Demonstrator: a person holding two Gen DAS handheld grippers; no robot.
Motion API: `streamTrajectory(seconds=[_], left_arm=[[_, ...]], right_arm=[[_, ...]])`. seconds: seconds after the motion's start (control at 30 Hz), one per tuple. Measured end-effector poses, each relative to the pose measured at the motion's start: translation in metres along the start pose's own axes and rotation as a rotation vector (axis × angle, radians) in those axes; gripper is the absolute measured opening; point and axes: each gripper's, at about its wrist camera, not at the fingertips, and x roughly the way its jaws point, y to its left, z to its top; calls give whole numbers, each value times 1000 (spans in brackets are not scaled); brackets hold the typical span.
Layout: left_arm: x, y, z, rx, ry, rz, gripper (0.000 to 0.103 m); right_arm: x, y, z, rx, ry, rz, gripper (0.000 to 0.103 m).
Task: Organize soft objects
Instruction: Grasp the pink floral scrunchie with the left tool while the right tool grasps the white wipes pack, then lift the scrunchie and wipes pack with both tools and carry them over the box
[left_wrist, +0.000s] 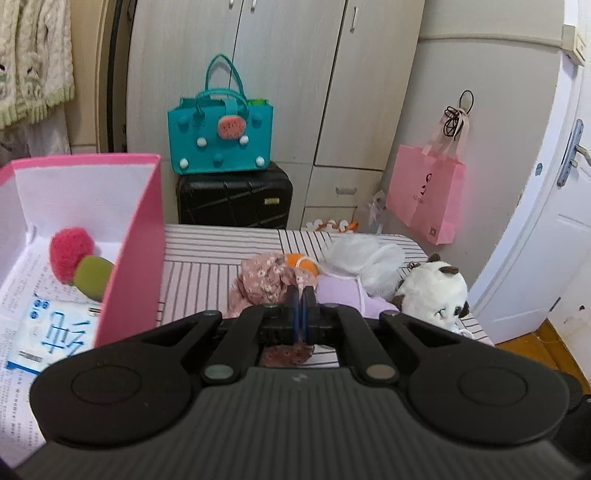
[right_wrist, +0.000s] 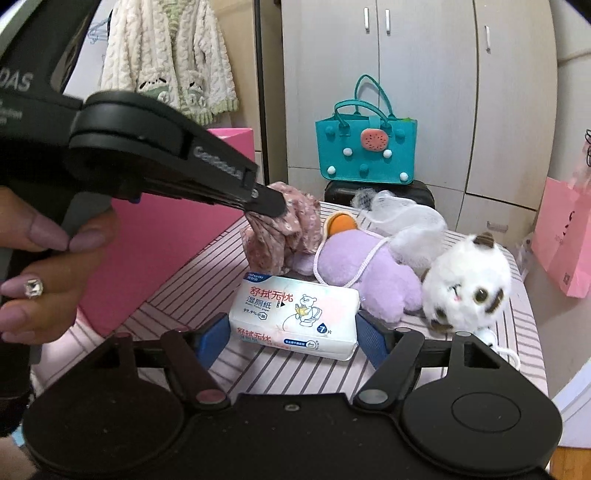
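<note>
Sorting in progress: we've got floral cloth pinched on the L, wipes pack lined up on the R.

L to R: pink box (left_wrist: 133, 240) sits at far L w/ a red-and-green plush (left_wrist: 75, 264) already inside. Our left gripper (left_wrist: 302, 295) is clamped tight on the floral cloth (left_wrist: 266, 277), which looks partly lifted off the striped table (left_wrist: 207, 273). Risk: thin fabric could slip out, or drag the purple plush (right_wrist: 373, 273) touching it. Our right gripper (right_wrist: 291, 338) is wide open, holding nothing, fingers either side of the wet wipes pack (right_wrist: 295, 317). Risk: slick wrapper may squirt out on closing. White cat plush (right_wrist: 465, 284) lies near the R edge, so a nudge could knock it off.
</note>
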Motion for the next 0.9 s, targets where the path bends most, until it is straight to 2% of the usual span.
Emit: streamTrajectory(seconds=[0.17, 0.47, 0.63, 0.83, 0.9], left_arm=[[-16, 3, 0, 0, -3, -24, 1], [-52, 2, 0, 59, -35, -42, 1], [-62, 2, -3, 89, 34, -92, 1], [-54, -3, -23, 90, 128, -144, 1], [-49, -7, -30, 112, 143, -137, 1]], right_arm=[[-3, -1, 1, -1, 14, -11, 78], [-15, -9, -7, 34, 52, 12, 78], [-19, -11, -9, 40, 74, 36, 78], [-25, -10, -17, 2, 90, 7, 78], [-25, -11, -20, 1, 103, 2, 78]])
